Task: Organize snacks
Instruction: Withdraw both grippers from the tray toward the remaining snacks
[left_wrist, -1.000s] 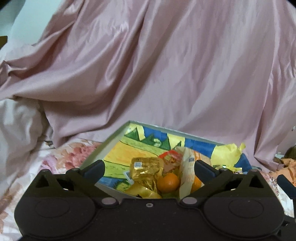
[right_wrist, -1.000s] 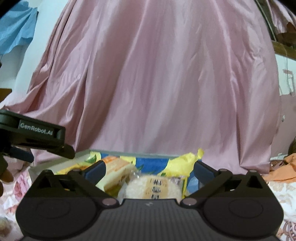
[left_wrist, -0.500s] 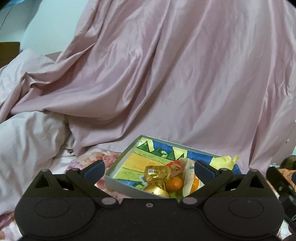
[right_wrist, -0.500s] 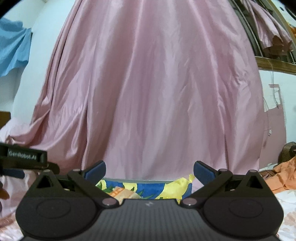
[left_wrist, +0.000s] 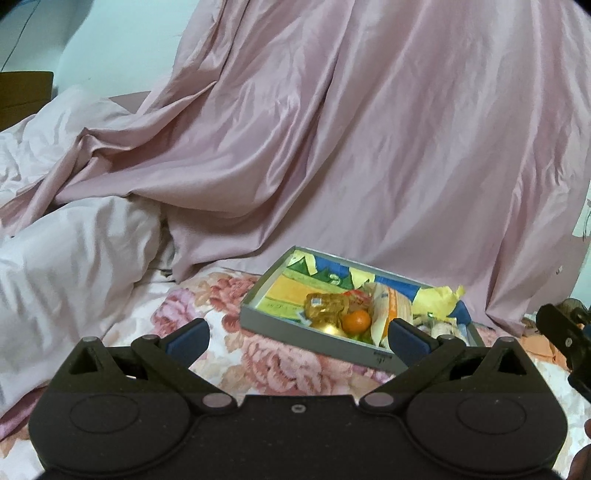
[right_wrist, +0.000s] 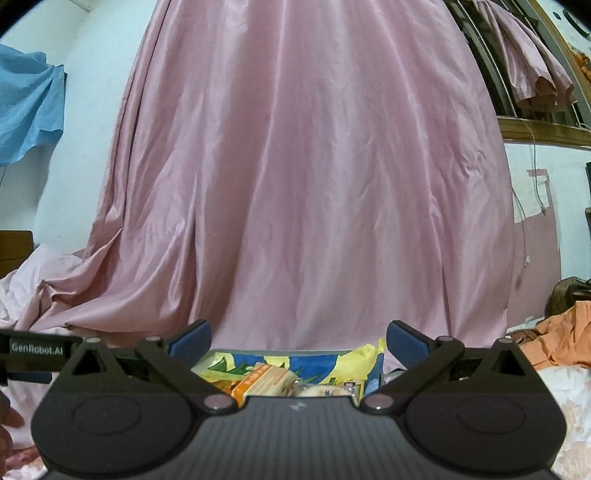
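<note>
A: Snacks sit together in the shallow grey box on the flowered bed, ahead of the left hand-held gripper and a little to its right. Both that one and the right hand-held gripper have their blue pads spread wide, with nothing pinched between them.

B: What is in the box?

A: Toward the near wall, a crinkled gold foil packet, with a small orange fruit just right of it and touching it. Further right stands a pale wrapped bar with orange print, then a crumpled yellow wrapper at the far right end. The left half of the box floor is bare, showing its coloured picture.

B: And from the right hand-held gripper?

A: The box lies just below and ahead of it; an orange-printed pack shows between the pads, and beside it something pale that may be a rice cracker, though it is mostly hidden.

B: How would they handle?

A: I judge the packets light, slick and easily crushed, best pinched gently across the flat middle or a sealed edge. The fruit is firmer but round, so it would likely roll; take it across its widest part.
</note>
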